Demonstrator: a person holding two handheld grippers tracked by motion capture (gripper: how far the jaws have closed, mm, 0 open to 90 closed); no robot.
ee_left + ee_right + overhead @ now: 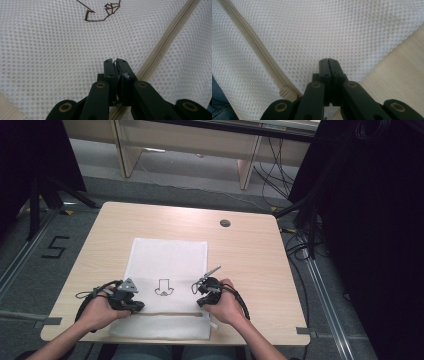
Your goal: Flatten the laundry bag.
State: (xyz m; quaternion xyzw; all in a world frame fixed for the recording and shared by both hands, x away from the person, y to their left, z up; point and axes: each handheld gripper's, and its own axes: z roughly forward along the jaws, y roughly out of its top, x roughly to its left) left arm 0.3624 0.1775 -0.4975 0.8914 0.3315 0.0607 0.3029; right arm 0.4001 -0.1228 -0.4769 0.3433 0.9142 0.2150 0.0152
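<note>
While the mesh bag [167,265] lay flat on the table [250,255] | left gripper [115,62] jaws pressed together beside zipper [160,51] | right gripper [328,60] jaws pressed together.

High view: even overhead light, table [250,250] bright, no hard shadows; dark curtains at both sides swallow detail; picture soft, low resolution, slight bowing at edges. White mesh bag [167,265] near overexposed, weave lost. Left gripper view: diffuse light, mesh sharp just ahead of left gripper [115,62], softer toward far corners; near jaw arms blurred, faint sheen on brass rivets. Right gripper view: similar brightness, right gripper [328,60] in dark silhouette, mesh crisp beyond tips, soft shadow beside zipper [259,51].
</note>
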